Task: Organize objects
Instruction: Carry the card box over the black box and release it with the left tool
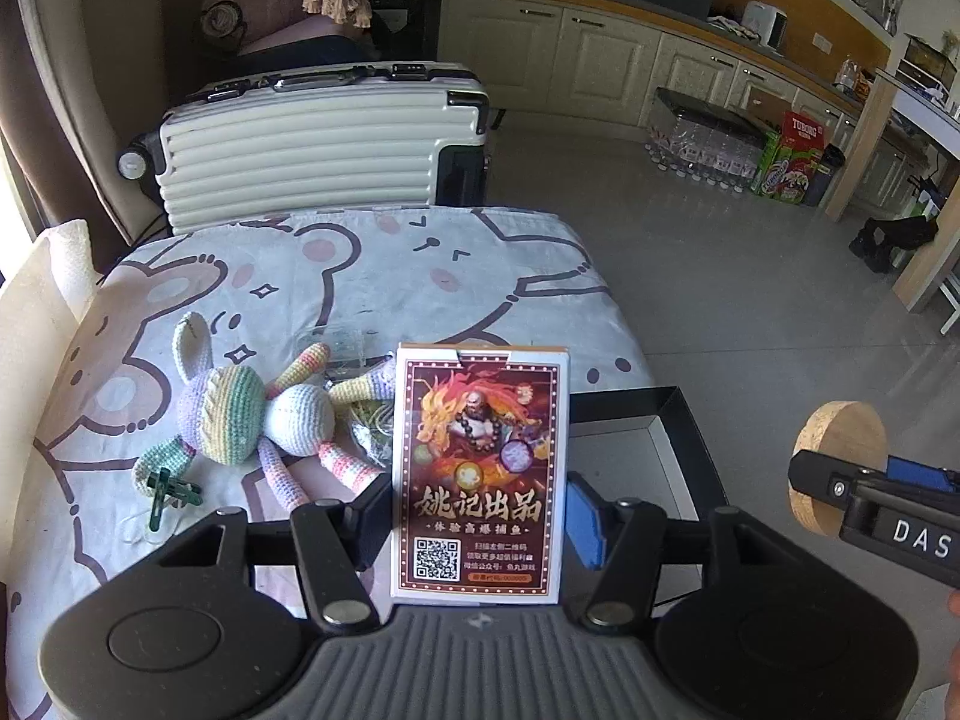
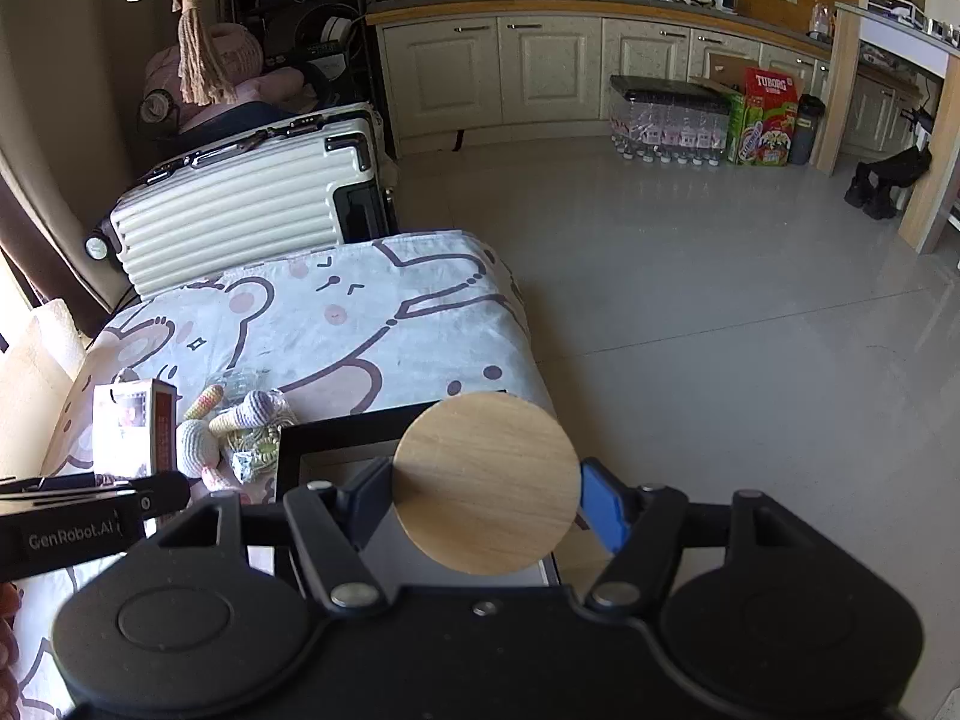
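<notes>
My left gripper is shut on a red playing-card box, held upright above the table near the black tray. The card box also shows in the right wrist view. My right gripper is shut on a round wooden coaster, held over the black tray. The coaster also shows at the right of the left wrist view. A crocheted pastel bunny lies on the cartoon-print tablecloth, left of the card box. A green clip lies by the bunny's ear.
A clear bag with greenish cord lies behind the bunny. A white suitcase stands behind the table. Grey floor lies to the right, with bottled water packs and cabinets beyond.
</notes>
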Action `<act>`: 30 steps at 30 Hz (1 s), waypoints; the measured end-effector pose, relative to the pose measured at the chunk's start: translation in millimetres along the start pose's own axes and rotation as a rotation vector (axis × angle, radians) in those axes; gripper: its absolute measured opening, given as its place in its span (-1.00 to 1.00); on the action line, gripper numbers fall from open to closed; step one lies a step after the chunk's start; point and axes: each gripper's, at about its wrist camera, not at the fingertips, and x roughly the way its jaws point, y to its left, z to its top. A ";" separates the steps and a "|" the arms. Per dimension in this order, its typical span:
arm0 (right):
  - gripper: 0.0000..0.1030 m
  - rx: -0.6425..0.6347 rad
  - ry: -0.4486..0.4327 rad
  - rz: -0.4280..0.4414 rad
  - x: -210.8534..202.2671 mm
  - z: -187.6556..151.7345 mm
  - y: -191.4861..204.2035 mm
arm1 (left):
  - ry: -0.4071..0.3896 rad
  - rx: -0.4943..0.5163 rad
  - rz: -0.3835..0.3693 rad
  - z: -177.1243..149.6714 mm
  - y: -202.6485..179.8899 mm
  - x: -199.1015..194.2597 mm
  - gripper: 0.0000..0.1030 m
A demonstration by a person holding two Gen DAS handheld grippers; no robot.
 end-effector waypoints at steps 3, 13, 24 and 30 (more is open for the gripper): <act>0.32 0.002 0.014 0.008 7.3 0.3 -3.7 | 0.013 -0.001 -0.012 1.3 -2.9 8.2 0.15; 0.32 0.035 0.105 0.054 40.6 1.1 -6.2 | 0.101 -0.057 -0.081 0.0 -5.4 51.8 0.15; 0.32 0.134 0.201 0.052 79.0 1.4 -19.0 | 0.214 -0.077 -0.108 -13.1 -12.2 96.4 0.15; 0.32 0.146 0.224 0.062 87.6 0.3 -22.2 | 0.279 -0.104 -0.107 -18.1 -18.5 112.5 0.15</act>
